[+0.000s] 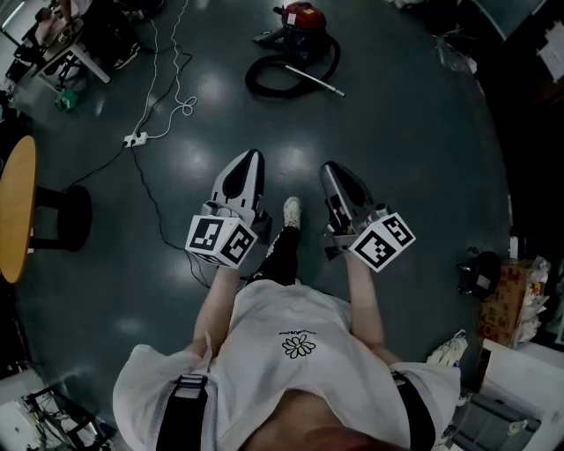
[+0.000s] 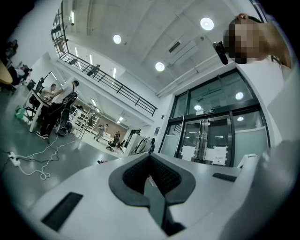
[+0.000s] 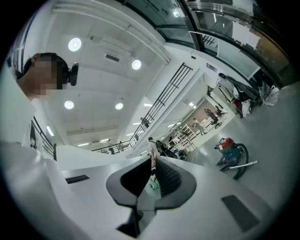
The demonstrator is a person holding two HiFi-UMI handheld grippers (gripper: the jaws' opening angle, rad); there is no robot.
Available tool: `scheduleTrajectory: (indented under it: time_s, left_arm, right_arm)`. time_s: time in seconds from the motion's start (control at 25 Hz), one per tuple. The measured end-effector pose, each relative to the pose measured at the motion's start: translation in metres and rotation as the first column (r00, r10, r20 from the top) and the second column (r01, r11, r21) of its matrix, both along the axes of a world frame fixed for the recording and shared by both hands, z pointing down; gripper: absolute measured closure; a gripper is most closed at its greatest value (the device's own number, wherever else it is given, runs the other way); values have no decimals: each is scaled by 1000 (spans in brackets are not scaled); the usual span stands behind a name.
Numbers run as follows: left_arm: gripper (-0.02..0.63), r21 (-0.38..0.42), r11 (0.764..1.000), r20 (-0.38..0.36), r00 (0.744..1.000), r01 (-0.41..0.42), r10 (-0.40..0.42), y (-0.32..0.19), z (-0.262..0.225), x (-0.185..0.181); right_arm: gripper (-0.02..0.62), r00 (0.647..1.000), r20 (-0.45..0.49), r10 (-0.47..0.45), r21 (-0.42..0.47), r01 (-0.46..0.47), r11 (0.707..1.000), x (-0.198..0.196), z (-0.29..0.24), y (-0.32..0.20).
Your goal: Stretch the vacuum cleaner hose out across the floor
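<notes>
Left gripper (image 1: 251,157) and right gripper (image 1: 328,167) were held side by side, apart, at the lower centre of the head view. Both bare forearms were extended forward, and both grippers pointed toward the top of the frame and slightly above level. Each pair of jaws was closed tip to tip, with nothing between them. The shells were smooth white plastic tapering to a point, the inner pads black and finely ribbed, and each gripper carried a cube of black-and-white square markers.

The vacuum cleaner (image 1: 304,22), a squat canister with a red top, stood at the upper centre, well apart from both grippers. Its black hose (image 1: 264,84) lay in a loop just below it, ending in a straight metallic wand (image 1: 315,85). The floor (image 1: 414,132) was dark, glossy and flecked with reflected light.
</notes>
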State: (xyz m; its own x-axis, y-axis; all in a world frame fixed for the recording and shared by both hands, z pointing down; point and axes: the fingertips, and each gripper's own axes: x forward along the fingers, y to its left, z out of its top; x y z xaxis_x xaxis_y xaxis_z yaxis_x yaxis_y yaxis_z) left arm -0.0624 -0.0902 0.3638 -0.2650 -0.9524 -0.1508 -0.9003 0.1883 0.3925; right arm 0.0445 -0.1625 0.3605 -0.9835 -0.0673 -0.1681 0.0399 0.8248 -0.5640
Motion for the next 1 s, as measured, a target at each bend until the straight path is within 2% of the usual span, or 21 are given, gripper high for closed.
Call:
scheduleTrajectory:
  time_s: [0.12,0.24,0.32,0.48,0.6,0.68,0.76,0.88,0.92,1.0]
  left_arm:
    - [598,-58,995,28,996,81,-80,-50,10,-60]
    - [598,-105,987,53,991,125,-120,-107,13,-113]
    - [598,-89,988,69,990,125,-119,-141,6,-143]
    - [598,-72,988,94,987,135,-128,-202,-2,-201]
    - [598,-8,991,80,988,135,-134,-240,-8,-234]
    - [598,18,994,116,987,108,-110,-271,-10,-252]
    - [598,8,996,156,984,90,-90,-310,-7,-276]
    - [593,-47,997,200,978,65,-54,-389,-5,-326]
    - [571,-71,996,204,978,56,-40,-419,-6,-346]
    - [475,-108,993,185,982,52,-31,-474,-7,-388]
  right_arm:
    - [578,998,-36,-54,29,55,998,-54,3,-43]
    - [580,999,-49,-6,3,6,1000,-103,-2,-104]
    - [581,997,-71,29,9,-29,1000,-135,-4,-144]
    - [581,997,-72,28,56,-24,998,-192,-5,-205]
    - [579,988,-133,76,140,-57,989,-229,3,-255]
    - [573,984,-162,70,181,-40,983,-258,9,-288]
    - [454,988,-139,61,216,-30,976,-294,10,-325]
    - [258,995,-51,88,285,-70,956,-356,-3,-400]
    - [255,996,-33,87,305,-73,949,-377,-7,-426]
    - [256,998,-31,59,337,-45,940,-416,-11,-474]
